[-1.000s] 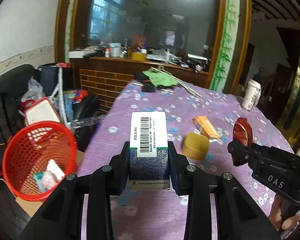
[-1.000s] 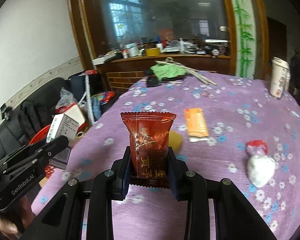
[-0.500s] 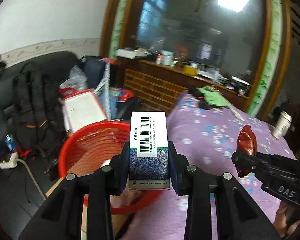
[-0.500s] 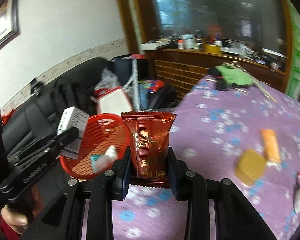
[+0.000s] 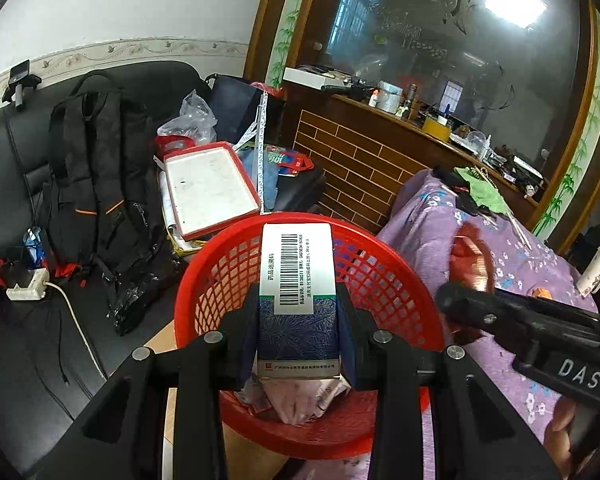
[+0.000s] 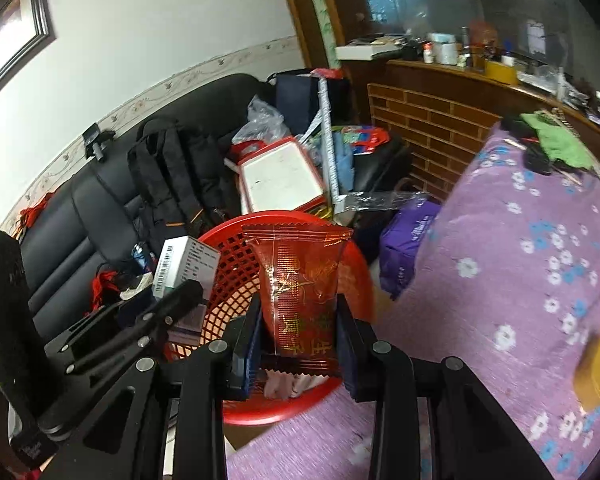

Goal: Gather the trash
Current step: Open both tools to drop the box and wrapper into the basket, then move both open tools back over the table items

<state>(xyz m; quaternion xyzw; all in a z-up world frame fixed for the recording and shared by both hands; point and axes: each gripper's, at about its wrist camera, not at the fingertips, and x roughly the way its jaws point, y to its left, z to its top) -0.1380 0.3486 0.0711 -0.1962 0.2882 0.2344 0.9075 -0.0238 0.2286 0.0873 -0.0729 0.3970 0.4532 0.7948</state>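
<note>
My left gripper (image 5: 298, 320) is shut on a white and blue medicine box (image 5: 297, 280) with a barcode, held over the red mesh basket (image 5: 400, 280). My right gripper (image 6: 298, 320) is shut on a red snack wrapper (image 6: 300, 280), also held over the red basket (image 6: 228, 272). The wrapper shows blurred in the left wrist view (image 5: 474, 260), and the box shows in the right wrist view (image 6: 184, 268). Crumpled pinkish trash (image 5: 300, 400) lies in the basket bottom.
The purple flowered tablecloth (image 6: 520, 280) covers the table to the right, with a yellow block (image 6: 596, 364) on it. A black sofa (image 5: 20, 160) with a backpack (image 5: 96, 184), a red-rimmed tray (image 5: 210, 188) and bags stand behind the basket. A brick-patterned counter (image 5: 372, 160) stands further back.
Both grippers have swung left from the table to above the red basket, still holding the box and the wrapper.
</note>
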